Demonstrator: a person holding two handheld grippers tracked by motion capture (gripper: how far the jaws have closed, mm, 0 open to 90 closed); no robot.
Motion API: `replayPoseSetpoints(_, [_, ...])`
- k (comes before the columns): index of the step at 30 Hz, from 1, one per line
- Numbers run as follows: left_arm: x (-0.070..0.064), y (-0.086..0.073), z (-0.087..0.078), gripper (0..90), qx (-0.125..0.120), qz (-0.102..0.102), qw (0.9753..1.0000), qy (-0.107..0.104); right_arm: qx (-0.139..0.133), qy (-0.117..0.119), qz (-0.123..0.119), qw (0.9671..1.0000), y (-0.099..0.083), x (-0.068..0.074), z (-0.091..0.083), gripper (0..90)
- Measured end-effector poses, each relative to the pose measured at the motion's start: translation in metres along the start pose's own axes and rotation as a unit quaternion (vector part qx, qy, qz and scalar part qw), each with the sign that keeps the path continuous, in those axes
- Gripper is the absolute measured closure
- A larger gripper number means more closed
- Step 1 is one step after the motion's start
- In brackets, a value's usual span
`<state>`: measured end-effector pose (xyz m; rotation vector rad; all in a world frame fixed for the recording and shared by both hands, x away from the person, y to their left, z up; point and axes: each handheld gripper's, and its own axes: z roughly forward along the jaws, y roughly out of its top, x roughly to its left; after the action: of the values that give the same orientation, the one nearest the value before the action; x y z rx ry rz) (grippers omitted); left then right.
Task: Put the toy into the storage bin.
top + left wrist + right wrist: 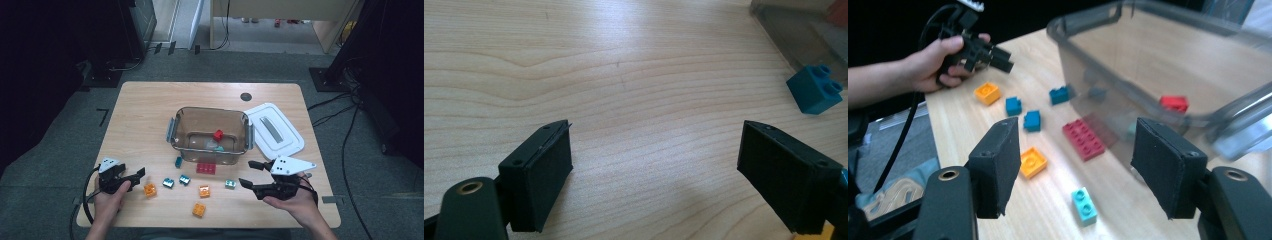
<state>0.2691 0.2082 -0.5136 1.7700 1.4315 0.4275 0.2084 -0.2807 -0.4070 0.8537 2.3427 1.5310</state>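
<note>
Both grippers stand open and empty above the near edge of the surface (140, 100): the left gripper (134, 176) hovers just beside one orange brick (150, 189), and the right gripper (249, 173) hangs near the front right corner of the clear bin (210, 134). Loose on the surface in front of the bin lie eight bricks: three orange, four blue or teal, and one flat red plate (206, 168) touching the bin's front wall. Inside the bin sit one red brick (218, 134) and one pale teal piece (218, 146), and one white lid (274, 128) lies just to the right of the bin.
</note>
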Motion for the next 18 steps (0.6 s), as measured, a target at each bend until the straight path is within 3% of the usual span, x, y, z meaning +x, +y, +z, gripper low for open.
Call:
replayPoseSetpoints(10, [0.0,0.0,0.0,14.2,0.0,0.0,1.0,0.0,0.027,0.005,0.002,0.9996,-0.034,0.0,0.026,42.7])
replayPoseSetpoints(18, [0.0,0.0,0.0,14.1,-0.001,0.0,1.0,0.0,0.047,-0.003,-0.003,0.9989,-0.056,-0.01,0.051,50.5])
